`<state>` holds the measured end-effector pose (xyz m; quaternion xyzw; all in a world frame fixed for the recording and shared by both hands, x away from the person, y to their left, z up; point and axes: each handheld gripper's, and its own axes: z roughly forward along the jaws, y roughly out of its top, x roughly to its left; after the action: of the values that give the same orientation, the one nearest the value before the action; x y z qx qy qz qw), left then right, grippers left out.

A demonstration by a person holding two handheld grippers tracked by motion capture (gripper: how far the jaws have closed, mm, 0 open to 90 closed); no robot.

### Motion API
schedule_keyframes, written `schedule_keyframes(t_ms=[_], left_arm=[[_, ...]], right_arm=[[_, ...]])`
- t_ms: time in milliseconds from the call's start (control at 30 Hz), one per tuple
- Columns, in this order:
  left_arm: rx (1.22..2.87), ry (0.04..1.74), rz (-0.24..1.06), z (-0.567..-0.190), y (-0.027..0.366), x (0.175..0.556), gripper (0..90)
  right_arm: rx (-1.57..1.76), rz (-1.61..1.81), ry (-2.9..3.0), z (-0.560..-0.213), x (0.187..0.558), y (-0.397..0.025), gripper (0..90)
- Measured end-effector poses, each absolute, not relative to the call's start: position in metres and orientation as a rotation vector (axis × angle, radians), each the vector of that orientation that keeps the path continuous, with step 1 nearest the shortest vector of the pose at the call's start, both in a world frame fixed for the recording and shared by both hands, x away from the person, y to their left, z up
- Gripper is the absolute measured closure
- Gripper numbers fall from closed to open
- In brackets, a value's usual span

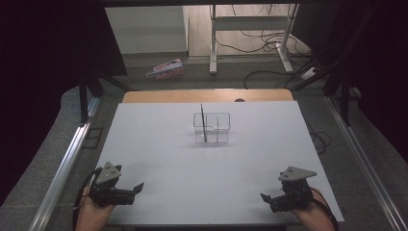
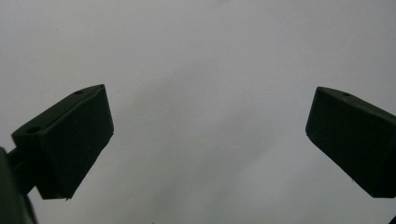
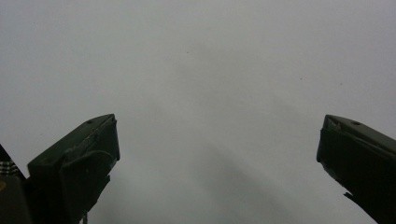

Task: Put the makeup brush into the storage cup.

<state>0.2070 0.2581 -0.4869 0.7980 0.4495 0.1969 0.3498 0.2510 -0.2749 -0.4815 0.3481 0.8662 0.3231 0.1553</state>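
Observation:
A clear plastic organiser box [image 1: 212, 128] with compartments stands in the middle of the white table [image 1: 159, 144]. A thin dark pen-like stick [image 1: 203, 123] leans upright in its left part. My left gripper [image 1: 136, 189] rests at the near left corner, open, with nothing between its jaws. My right gripper [image 1: 266, 198] rests at the near right corner, also open and empty. In the left gripper view the left gripper [image 2: 208, 140] has its jaws wide apart over bare table. In the right gripper view the right gripper [image 3: 217, 156] stands the same way.
The table's wooden far edge [image 1: 207, 95] lies behind the box. Beyond it on the floor lie a pink and blue packet [image 1: 166, 69], desk legs [image 1: 212, 43] and cables [image 1: 269, 77]. Metal rails [image 1: 62, 168] run along both sides of the table.

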Motion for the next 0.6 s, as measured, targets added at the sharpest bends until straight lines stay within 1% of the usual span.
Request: schedule_keyframes(t_ms=[600], left_arm=[[2.078, 1.216, 0.547, -0.491, 0.273, 0.196, 1.7]], right_arm=[[1.0, 0.919, 2.483, -0.482, 0.251, -0.275, 0.0]])
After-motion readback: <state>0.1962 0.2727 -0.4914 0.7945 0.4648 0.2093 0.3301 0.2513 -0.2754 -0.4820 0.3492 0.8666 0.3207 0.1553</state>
